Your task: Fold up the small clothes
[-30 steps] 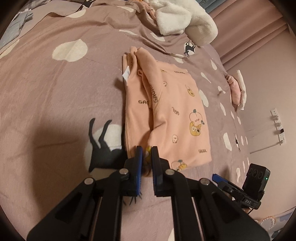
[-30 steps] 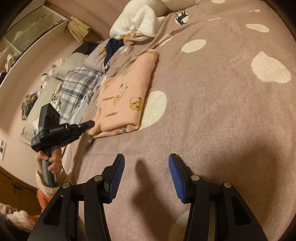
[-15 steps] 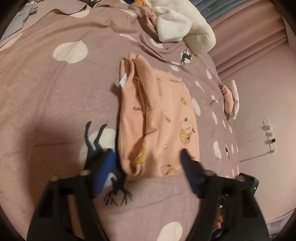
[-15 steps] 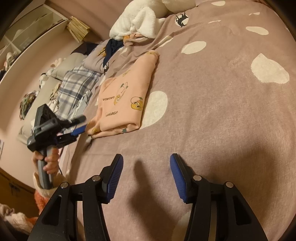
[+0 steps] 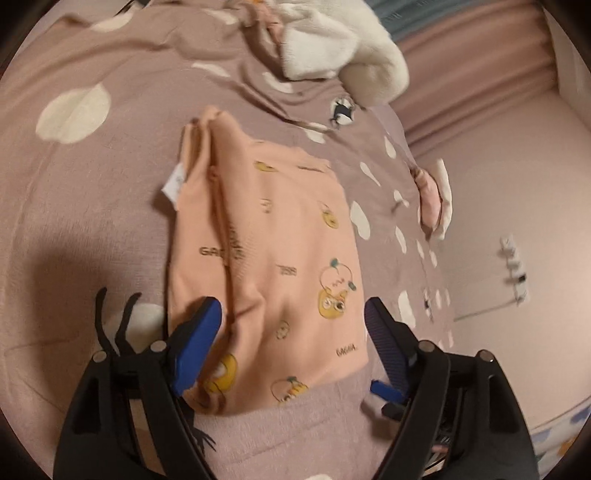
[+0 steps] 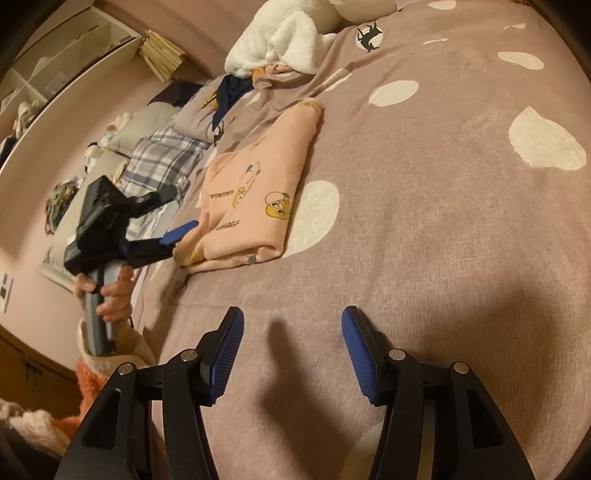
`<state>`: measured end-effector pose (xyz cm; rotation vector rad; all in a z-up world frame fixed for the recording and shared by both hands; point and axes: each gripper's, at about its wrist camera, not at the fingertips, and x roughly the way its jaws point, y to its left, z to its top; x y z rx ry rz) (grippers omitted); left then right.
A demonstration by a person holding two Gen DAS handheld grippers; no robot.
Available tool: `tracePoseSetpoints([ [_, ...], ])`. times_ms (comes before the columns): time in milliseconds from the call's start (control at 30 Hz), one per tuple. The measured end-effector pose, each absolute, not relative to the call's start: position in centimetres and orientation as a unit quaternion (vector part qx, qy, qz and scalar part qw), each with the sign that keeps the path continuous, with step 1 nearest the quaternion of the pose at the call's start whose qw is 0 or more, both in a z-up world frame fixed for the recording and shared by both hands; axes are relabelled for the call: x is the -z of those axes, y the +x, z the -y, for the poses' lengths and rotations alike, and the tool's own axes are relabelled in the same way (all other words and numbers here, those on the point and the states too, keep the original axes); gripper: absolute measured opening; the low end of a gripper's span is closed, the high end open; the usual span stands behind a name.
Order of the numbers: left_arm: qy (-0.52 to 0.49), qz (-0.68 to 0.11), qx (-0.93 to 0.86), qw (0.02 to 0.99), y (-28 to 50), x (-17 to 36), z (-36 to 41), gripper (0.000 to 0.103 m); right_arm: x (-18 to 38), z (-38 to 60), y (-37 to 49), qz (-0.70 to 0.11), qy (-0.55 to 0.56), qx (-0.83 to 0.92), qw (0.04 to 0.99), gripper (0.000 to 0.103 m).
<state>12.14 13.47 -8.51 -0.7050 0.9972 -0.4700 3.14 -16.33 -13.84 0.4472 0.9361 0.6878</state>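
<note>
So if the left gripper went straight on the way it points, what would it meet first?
Most likely the folded peach garment: the open left gripper straddles its near end, pointing along it. Its height above the cloth is unclear, so contact depth is a guess.

Shirt (image 5: 280,258): peach, with yellow cartoon prints. Bedspread (image 6: 443,229): mauve, with cream blotches. Blanket (image 6: 284,33): white; cloth (image 6: 162,162): blue-grey plaid.

Warm, dim indoor light tints both views pinkish. The left gripper (image 5: 291,343) casts a hard forked shadow on the bedspread (image 5: 92,229) to its left, and the right gripper (image 6: 291,350) throws a soft one ahead. The left wrist view is motion-blurred; both bend and darken at the fisheye rim.
</note>
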Motion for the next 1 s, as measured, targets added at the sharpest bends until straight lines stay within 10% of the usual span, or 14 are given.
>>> tracePoseSetpoints([
  [233, -0.292, -0.488, 0.235, 0.789, 12.0, 9.6, -12.9, 0.071, 13.8, 16.3, 3.0, -0.437, 0.211, -0.324, 0.812, 0.056],
  [367, -0.291, -0.505, 0.194, 0.789, 12.2, 10.8, -13.7, 0.013, 13.8, 16.2, 3.0, -0.436, 0.210, -0.323, 0.813, 0.056],
  [1000, -0.269, -0.478, 0.169, 0.819, 9.9, 8.9, -14.1, 0.006, 13.8, 16.1, 3.1, -0.435, 0.207, -0.320, 0.816, 0.056],
])
